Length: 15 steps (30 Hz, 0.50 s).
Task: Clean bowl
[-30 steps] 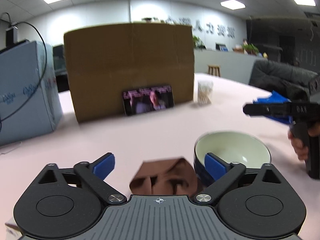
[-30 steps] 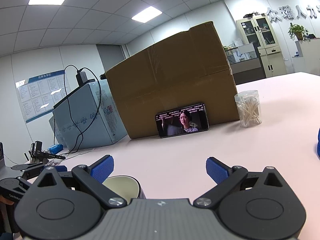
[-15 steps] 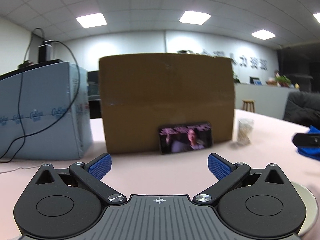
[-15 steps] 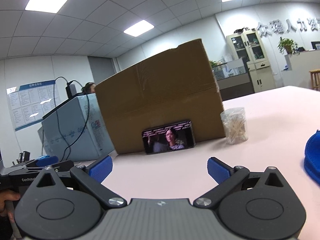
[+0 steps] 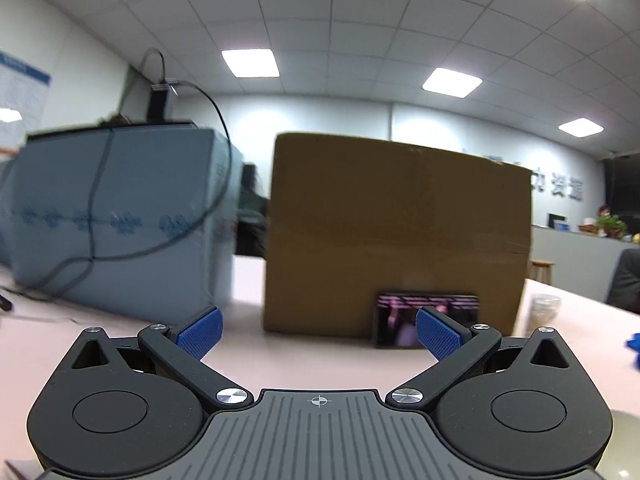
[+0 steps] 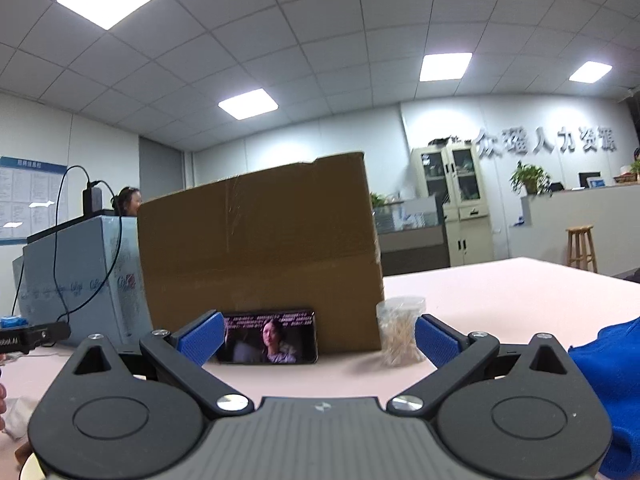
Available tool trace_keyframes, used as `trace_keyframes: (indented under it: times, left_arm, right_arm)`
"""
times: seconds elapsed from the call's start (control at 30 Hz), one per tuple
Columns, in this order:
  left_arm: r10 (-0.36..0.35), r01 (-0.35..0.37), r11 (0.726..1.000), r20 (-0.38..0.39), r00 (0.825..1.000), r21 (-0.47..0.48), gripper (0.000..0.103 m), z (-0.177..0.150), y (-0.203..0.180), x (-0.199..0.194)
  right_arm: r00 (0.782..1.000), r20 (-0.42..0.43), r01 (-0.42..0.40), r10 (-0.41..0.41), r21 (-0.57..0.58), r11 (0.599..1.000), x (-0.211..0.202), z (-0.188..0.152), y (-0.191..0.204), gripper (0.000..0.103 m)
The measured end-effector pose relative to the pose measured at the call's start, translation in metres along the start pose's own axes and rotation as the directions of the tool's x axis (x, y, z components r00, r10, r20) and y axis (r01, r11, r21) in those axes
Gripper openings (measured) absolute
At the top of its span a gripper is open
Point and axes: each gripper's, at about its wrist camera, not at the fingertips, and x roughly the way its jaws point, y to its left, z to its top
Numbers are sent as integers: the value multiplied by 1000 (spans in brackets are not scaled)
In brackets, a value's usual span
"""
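Both your grippers are spread wide and hold nothing: the left gripper and the right gripper. The bowl shows only as a pale rim at the near right edge, under the left gripper. It looks ceramic, so probably stiff, smooth and breakable; take it at the rim. The blue cloth, soft, lies near right.

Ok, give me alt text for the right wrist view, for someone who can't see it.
The right claw is open and empty above a pink table, with a blue cloth just to its right. Ahead, a phone playing video leans on a cardboard box, beside a clear jar of cotton swabs.
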Motion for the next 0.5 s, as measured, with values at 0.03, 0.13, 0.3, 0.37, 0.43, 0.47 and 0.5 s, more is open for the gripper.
trace_keyframes:
  times: [0.03,0.13,0.3,0.37,0.43,0.47,0.5]
  left_arm:
    - [16,-16,1000,16,1000,7,103,-1,-1,-2]
    - [49,-50,999,52,997,17,103,0,-1,-5]
    - [62,-64,998,60,996,22,103,2,0,-6]
    - [69,-71,997,57,996,27,103,2,-1,-7]
    - [92,-93,995,47,995,32,103,2,-2,-6]
    - [106,-108,994,42,993,36,103,2,-3,-5]
    - [110,-112,993,40,993,37,103,2,-3,-5]
  right_arm:
    - [1000,8,14,-14,-11,1000,-1,0,0,103]
    - [999,21,38,-38,-18,999,-2,0,-1,103]
    - [997,27,79,-78,-36,996,-2,0,1,103]
    - [996,21,93,-92,-45,995,-2,0,2,103]
    - [994,5,110,-110,-54,992,0,-1,3,103]
    - [993,-3,117,-118,-58,991,1,-1,4,103]
    - [993,-11,120,-121,-60,991,2,-1,4,103]
